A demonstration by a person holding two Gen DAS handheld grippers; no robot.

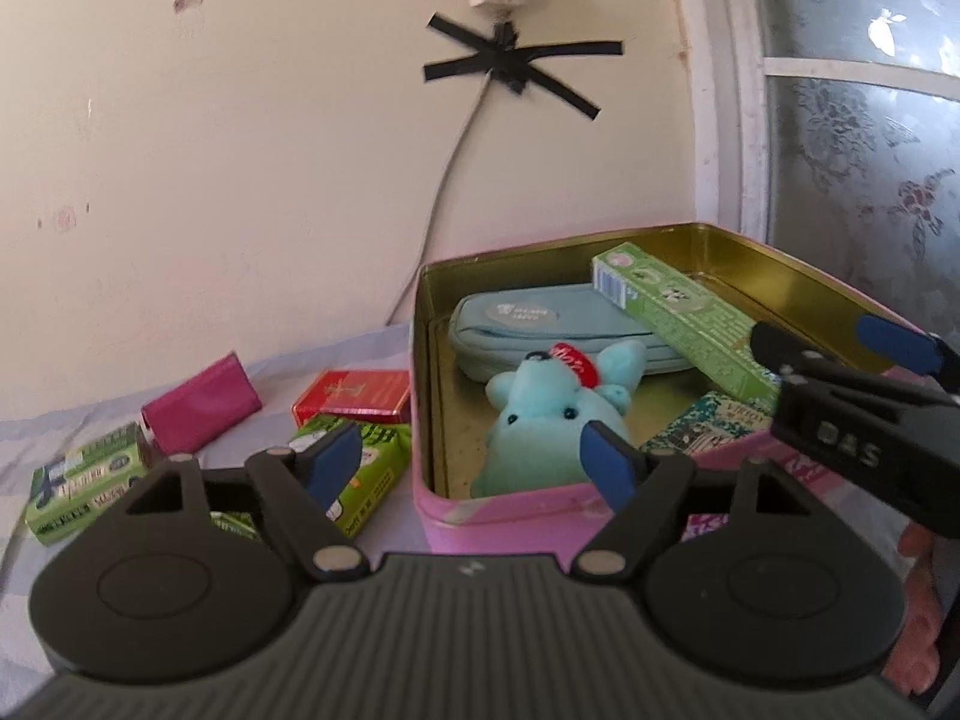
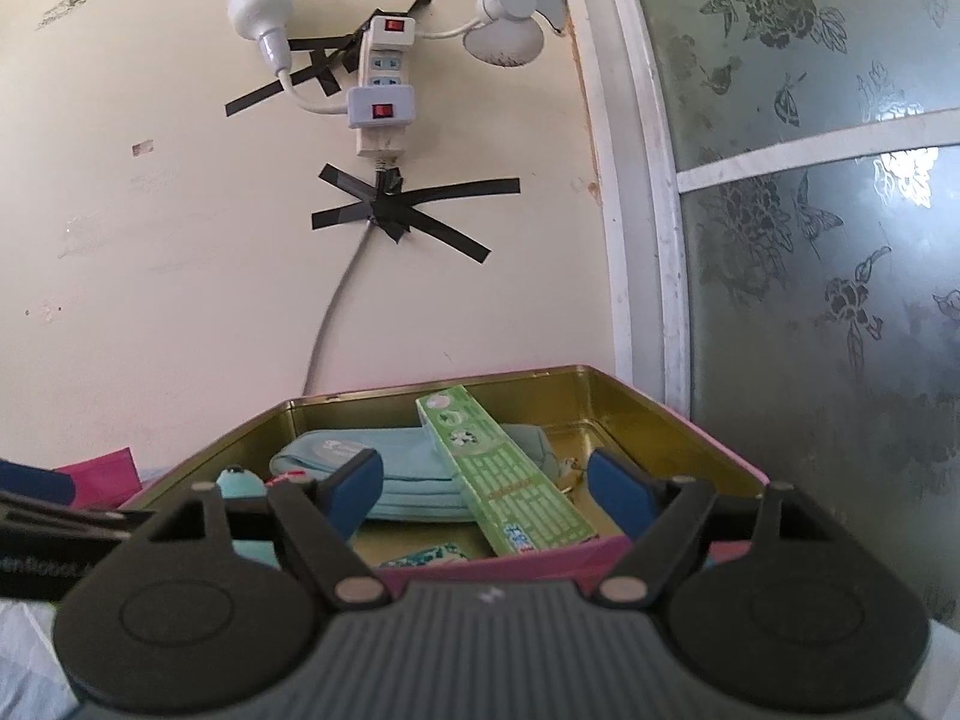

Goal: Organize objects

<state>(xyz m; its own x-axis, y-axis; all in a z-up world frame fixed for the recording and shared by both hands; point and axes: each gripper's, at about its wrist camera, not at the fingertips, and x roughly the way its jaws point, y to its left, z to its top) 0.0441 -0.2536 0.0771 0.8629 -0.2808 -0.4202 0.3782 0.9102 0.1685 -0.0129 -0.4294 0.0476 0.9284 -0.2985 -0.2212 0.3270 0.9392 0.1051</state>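
Left wrist view: left hand-held gripper (image 1: 480,462) open & empty, green carton (image 1: 366,471) just beyond its left pad, long axis running away-right, outside pink tin (image 1: 498,510); right hand-held gripper (image 2: 486,492) open over tin.

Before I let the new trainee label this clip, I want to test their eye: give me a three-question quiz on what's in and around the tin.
1. True or false: the teal plush bear lies inside the pink tin.
2. Which lies outside the tin? A) blue pouch B) red box C) long green box
3. Fill in: the left gripper holds ____.

Key: 1 true; 2 B; 3 nothing, its jaws stand open.
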